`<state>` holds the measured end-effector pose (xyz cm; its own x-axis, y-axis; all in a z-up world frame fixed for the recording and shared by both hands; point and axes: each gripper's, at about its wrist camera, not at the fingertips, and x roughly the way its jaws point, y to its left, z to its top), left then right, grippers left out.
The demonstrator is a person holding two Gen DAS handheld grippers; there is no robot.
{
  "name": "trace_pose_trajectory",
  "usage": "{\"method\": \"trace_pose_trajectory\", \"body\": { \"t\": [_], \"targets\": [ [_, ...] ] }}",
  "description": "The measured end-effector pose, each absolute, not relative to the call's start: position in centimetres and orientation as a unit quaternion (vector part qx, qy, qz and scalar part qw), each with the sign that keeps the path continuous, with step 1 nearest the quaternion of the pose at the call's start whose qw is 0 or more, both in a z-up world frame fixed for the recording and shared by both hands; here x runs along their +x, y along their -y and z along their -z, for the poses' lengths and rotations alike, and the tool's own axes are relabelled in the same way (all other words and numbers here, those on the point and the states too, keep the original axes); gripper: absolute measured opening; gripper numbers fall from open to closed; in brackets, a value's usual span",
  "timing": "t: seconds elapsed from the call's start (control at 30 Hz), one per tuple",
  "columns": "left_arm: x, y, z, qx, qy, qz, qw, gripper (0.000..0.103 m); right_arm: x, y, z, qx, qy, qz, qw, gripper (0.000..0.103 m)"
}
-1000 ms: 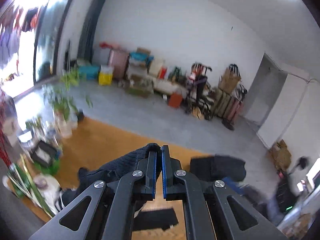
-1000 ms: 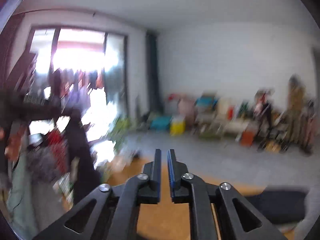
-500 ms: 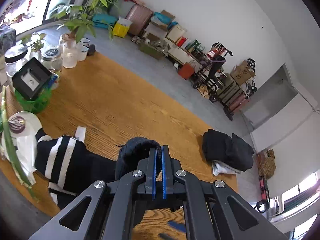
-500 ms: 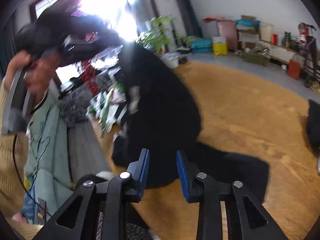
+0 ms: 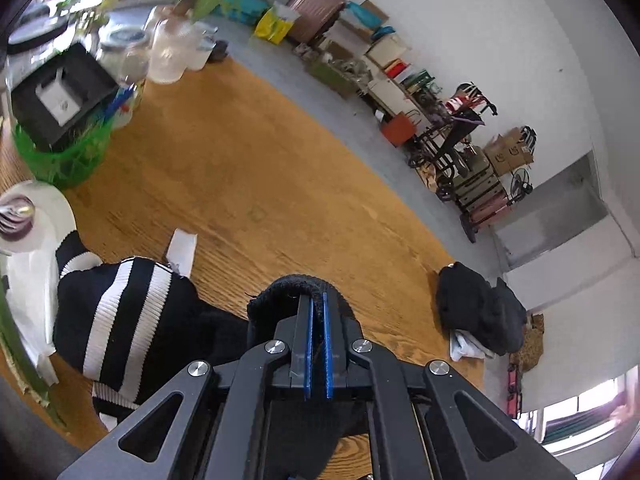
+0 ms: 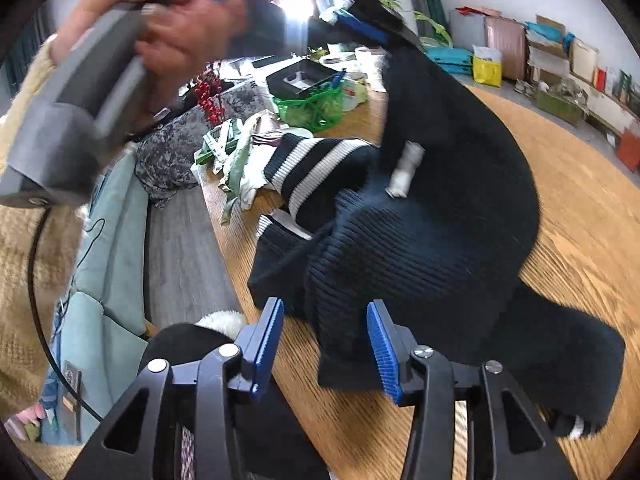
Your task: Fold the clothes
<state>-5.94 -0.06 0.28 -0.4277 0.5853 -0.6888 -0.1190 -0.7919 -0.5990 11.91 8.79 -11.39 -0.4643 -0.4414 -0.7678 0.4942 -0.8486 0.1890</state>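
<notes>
Left tool [image 5: 316, 320] is clamping shut on a rolled edge of the dark knit sweater [image 5: 132, 320], pinching the fabric between the blue pads so that part is staying lifted while the rest is lying on the worktop [image 5: 240, 168]. Right tool [image 6: 326, 344] is opening, its pads standing apart with the sweater's lower edge just ahead of them and nothing pressed between; probably letting go so the cloth is settling flat. The sweater is sprawling near the worktop's near edge, its black-and-white striped band [image 5: 120, 312] lying toward the cluttered end, beside a white plate [image 5: 32, 240] and a green basket [image 5: 60, 156]. A second dark pile of clothes [image 5: 480, 312] is sitting well apart at the far corner, likely out of the way. In the right wrist view, the person's hand [image 6: 168, 36] is gripping the left tool's grey handle above the sweater.
</notes>
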Motion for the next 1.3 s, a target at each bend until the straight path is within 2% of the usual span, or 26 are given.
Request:
{"method": "trace_pose_trajectory", "body": {
  "t": [0.1,0.17,0.23,0.33,0.47,0.8,0.9,0.97,1.07,1.1,1.2,1.27,1.3],
  "targets": [
    [-6.7,0.8,1.2,-0.497,0.244,-0.805,0.211,0.004,10.9,-7.5,11.9,0.439,-0.054,0.858,0.26,0.053],
    [-7.2,1.5,2.3,-0.506,0.244,-0.802,0.201,0.004,10.2,-6.8,12.8,0.446,-0.079,0.858,0.244,0.049],
    [-7.6,2.0,3.2,-0.514,0.247,-0.799,0.192,0.004,9.7,-6.6,13.6,0.454,-0.093,0.857,0.226,0.032],
    [-8.1,2.8,4.5,-0.535,0.249,-0.79,0.166,0.004,9.2,-8.0,14.0,0.47,-0.064,0.853,0.216,0.02],
    [-8.2,3.0,5.5,-0.56,0.242,-0.781,0.139,0.004,9.6,-10.2,12.4,0.458,-0.047,0.863,0.206,0.018],
    [-6.6,2.1,5.0,-0.586,0.227,-0.769,0.119,0.004,11.0,-18.0,8.9,0.424,-0.034,0.899,0.106,0.002],
    [-6.4,2.0,4.5,-0.584,0.226,-0.771,0.116,0.004,11.2,-19.7,8.4,0.422,-0.012,0.901,0.101,0.002],
    [-6.2,2.2,4.4,-0.586,0.225,-0.77,0.113,0.004,11.7,-18.5,8.5,0.422,-0.017,0.897,0.13,0.007],
    [-6.4,2.8,4.6,-0.591,0.224,-0.769,0.097,0.004,12.1,-15.3,9.4,0.418,-0.028,0.891,0.174,0.03],
    [-6.4,3.0,4.9,-0.594,0.223,-0.767,0.094,0.004,12.1,-13.6,10.0,0.417,-0.032,0.888,0.189,0.033],
    [-6.6,3.1,5.0,-0.6,0.209,-0.766,0.096,0.004,11.5,-9.7,11.3,0.425,-0.061,0.882,0.192,0.032],
    [-6.8,2.9,5.1,-0.602,0.197,-0.767,0.1,0.004,11.0,-7.1,12.2,0.43,-0.085,0.879,0.186,0.038],
    [-7.0,2.9,5.2,-0.602,0.195,-0.767,0.104,0.004,10.6,-6.5,12.3,0.431,-0.094,0.879,0.179,0.045]
  ]
}}
